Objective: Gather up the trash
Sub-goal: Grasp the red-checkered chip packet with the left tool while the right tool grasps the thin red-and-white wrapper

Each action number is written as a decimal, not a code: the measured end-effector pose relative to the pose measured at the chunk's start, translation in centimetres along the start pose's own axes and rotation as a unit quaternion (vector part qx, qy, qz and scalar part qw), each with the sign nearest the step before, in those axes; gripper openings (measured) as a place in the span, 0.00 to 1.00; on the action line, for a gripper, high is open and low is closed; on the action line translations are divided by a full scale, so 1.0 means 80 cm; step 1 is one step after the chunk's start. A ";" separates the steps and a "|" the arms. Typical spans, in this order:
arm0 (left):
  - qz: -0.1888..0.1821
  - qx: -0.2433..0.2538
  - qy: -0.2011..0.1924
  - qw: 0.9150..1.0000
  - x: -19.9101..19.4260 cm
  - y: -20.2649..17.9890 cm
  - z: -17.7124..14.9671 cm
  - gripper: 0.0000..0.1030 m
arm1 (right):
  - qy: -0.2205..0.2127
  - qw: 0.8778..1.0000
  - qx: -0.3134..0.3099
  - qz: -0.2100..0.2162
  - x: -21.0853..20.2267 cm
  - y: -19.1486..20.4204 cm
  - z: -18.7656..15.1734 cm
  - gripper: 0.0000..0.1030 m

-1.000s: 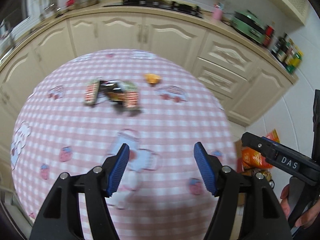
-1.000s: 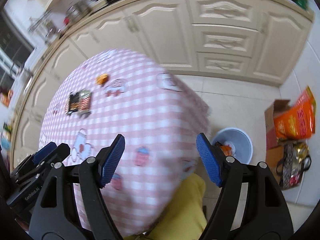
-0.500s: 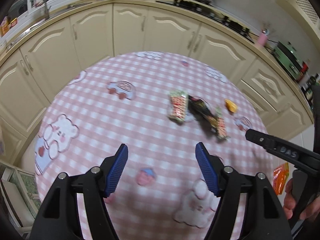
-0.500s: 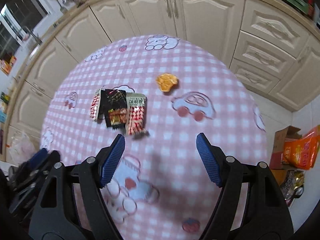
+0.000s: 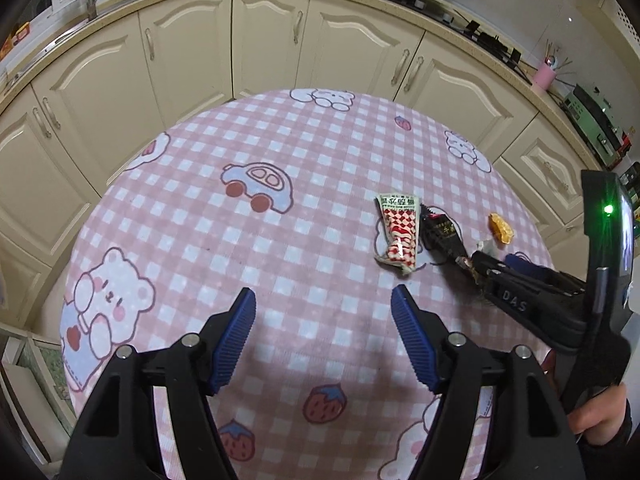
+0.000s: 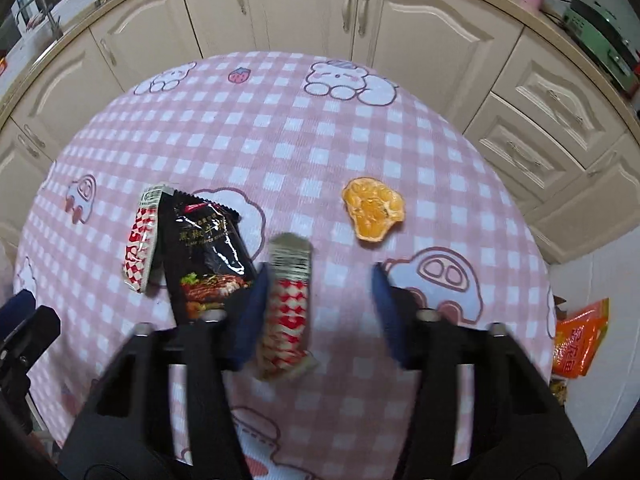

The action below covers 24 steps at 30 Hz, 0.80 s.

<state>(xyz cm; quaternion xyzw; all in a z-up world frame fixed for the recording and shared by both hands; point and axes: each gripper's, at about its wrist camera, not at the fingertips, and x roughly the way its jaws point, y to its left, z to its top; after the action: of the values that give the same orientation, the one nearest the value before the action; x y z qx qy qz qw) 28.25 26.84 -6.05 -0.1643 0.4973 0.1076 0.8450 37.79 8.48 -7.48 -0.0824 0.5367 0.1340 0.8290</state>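
- Pink checked cloth (image 6: 320, 128) over the desk, printed with bears, cars, strawberries.
- Right gripper (image 6: 318, 300) low over the cloth, fingers spread wide around a red-and-white wrapper (image 6: 286, 304), not clamping it.
- Black sachet (image 6: 208, 248) just left, overlapping a second red-checked wrapper (image 6: 140, 240).
- Orange peel (image 6: 374, 208) lying apart, further right.
- Left gripper (image 5: 324, 340) hovering open over bare cloth, holding nothing.

My table wears a pink-and-white checked cloth (image 6: 280, 152) printed with white bears, blue cars and red strawberries. On it, a glossy black packet (image 6: 208, 252) lies between two red-and-white diamond-patterned wrappers (image 6: 140, 240) (image 6: 286, 304). To the black packet's right sits an orange peel (image 6: 374, 214). My claws carry blue ribbed pads (image 5: 234, 342) on black arms. The cabinets (image 6: 420, 28) behind are cream.
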 end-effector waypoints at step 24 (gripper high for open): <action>0.076 0.071 0.029 0.994 0.107 -0.084 0.054 0.52 | -0.046 0.993 0.066 0.089 -0.046 -0.098 -0.004 0.09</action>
<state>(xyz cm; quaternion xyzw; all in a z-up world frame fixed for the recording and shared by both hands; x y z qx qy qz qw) 38.18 22.45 -10.42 -0.0688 0.5391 0.1318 0.8290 38.50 0.46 -4.33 0.0266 0.5107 0.1748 0.8414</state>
